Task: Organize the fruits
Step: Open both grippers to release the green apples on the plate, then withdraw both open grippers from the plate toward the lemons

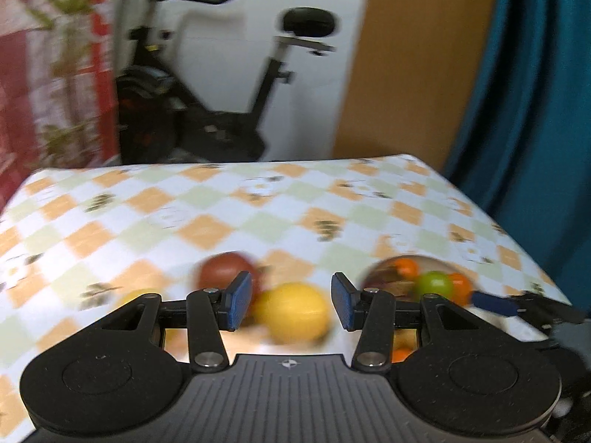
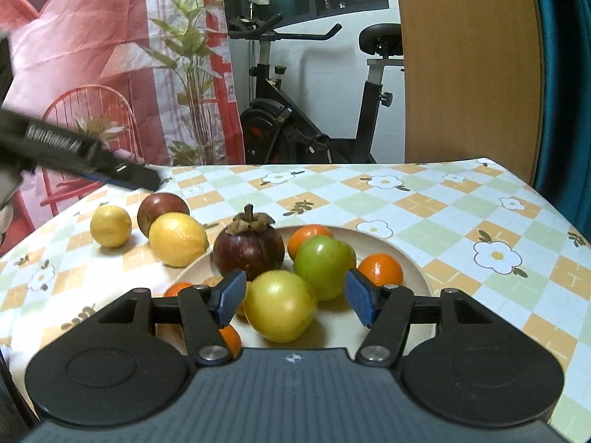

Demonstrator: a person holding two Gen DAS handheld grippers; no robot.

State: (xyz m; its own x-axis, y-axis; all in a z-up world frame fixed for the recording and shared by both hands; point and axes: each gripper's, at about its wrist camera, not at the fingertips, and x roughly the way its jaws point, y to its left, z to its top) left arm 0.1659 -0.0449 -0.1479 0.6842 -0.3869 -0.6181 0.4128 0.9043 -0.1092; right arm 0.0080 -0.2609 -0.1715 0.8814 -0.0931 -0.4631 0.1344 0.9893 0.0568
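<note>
Fruit everywhere: on the plate (image 2: 410, 258) sit a yellow-green apple (image 2: 279, 306), a green apple (image 2: 325, 264), a mangosteen (image 2: 249, 249) and several oranges (image 2: 380, 269). Just left of the plate, on the checked tablecloth (image 2: 461, 206), a big lemon (image 2: 177, 238) touches a dark red fruit (image 2: 162, 206), a small lemon (image 2: 110, 226) beside them. The right gripper (image 2: 295, 297) hangs over the yellow-green apple, jaws apart, pads clear of it. The left gripper (image 1: 291, 301) (blurry picture) stands parted and empty, the big lemon beyond it.
</note>
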